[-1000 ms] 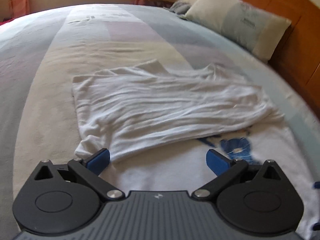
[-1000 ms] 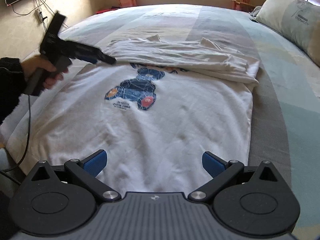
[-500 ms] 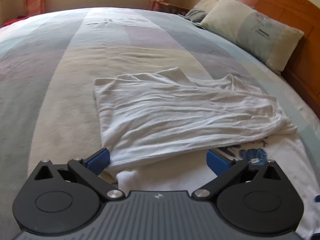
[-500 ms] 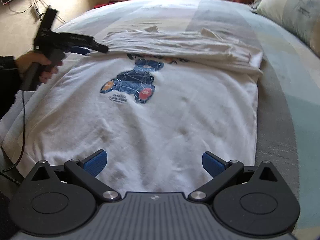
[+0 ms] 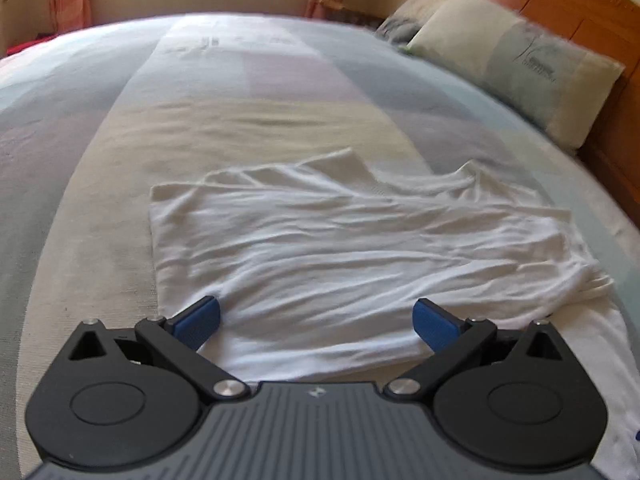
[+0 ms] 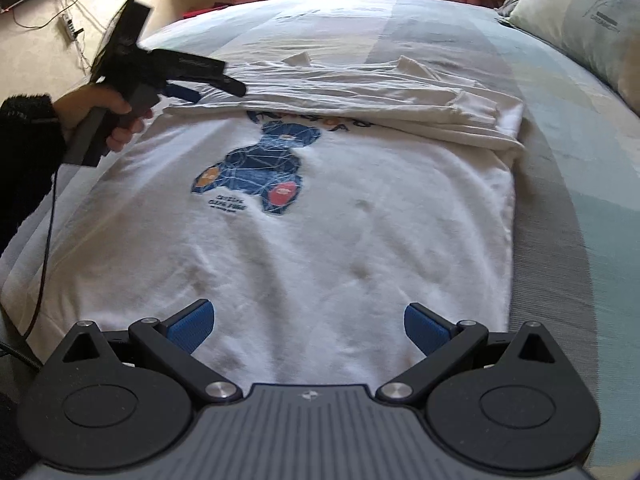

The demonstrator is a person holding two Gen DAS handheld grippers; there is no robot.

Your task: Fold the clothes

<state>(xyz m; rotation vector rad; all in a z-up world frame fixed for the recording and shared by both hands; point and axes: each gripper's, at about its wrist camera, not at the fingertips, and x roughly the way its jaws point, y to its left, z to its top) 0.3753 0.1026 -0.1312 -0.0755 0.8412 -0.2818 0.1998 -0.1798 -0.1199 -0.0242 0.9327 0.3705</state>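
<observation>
A: Right wrist view, near first: right gripper [image 6: 309, 326] jaws wide, empty, over white sweatshirt [image 6: 340, 240] spread on bed [image 6: 580, 208].
B: Soft, light, floppy; pinch hem corners.
A: Left gripper [image 6: 208, 82] wide too, at folded-over top. Pillow [image 6: 592, 28] far, nothing blocking.

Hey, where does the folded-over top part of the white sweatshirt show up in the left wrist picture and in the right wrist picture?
Left wrist view: the folded-over part fills the middle, just beyond the open left gripper.
Right wrist view: it lies as a band across the upper middle, above the bear print, with the left gripper's tips at its left end.
Shared landmark: the pillow, at upper right in both.
</observation>
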